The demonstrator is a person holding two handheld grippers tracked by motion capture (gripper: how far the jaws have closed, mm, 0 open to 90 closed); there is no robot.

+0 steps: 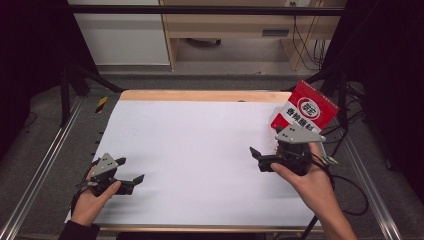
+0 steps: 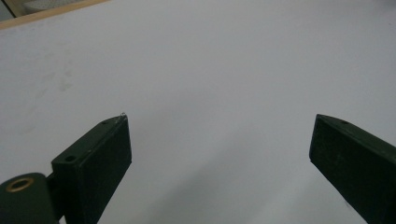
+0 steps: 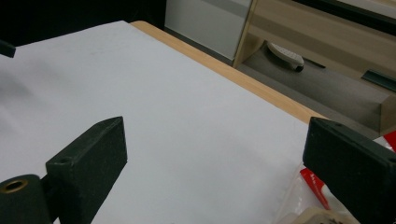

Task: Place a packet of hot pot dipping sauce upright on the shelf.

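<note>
The red packet (image 1: 306, 111) stands at the tabletop's (image 1: 200, 150) right edge, just behind the right hand-held gripper (image 1: 260, 159), whose jaws gape wide. The left hand-held gripper (image 1: 131, 175), also wide and empty, sits near the front-left corner.

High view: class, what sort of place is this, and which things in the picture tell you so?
Probably a lab or workshop bench set up for recording handling tasks. The table has a plain white cover and metal rails beside it, cables trail over the floor behind, and a person holds a left gripper and a right gripper.
</note>
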